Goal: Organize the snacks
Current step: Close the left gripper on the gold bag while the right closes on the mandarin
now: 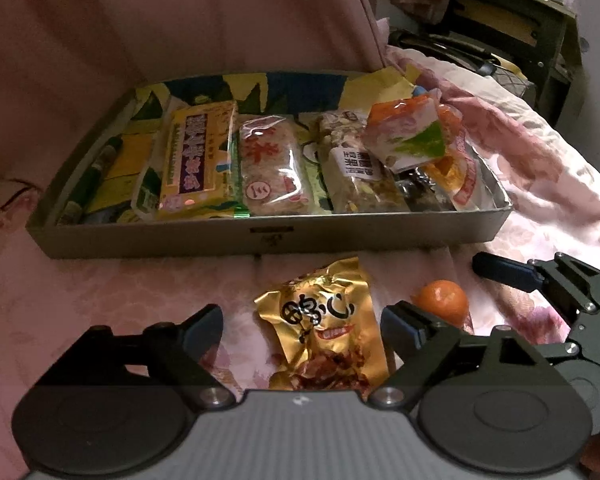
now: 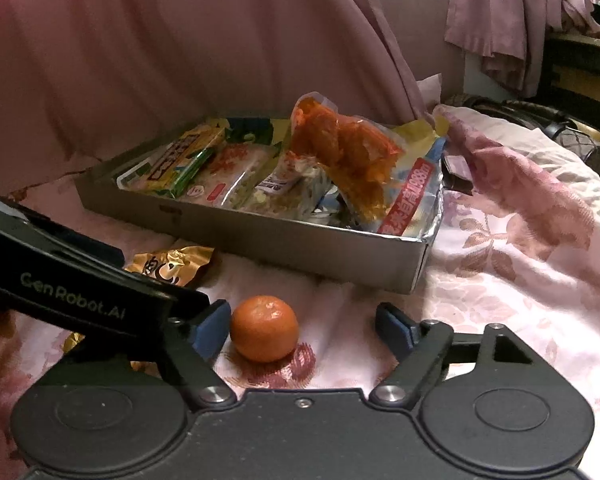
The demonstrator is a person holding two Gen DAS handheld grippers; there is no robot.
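A grey shallow box lies on the pink floral bedspread and holds several snack packets, among them a yellow packet and an orange packet. A gold snack packet lies in front of the box, between the open fingers of my left gripper. A small orange mandarin lies to its right, between the open fingers of my right gripper, closer to the left finger. The mandarin and the right gripper's fingers also show in the left wrist view. Both grippers are empty.
The box sits against a pink curtain. The bedspread rises in folds to the right of the box. A dark frame with clutter stands at the far right.
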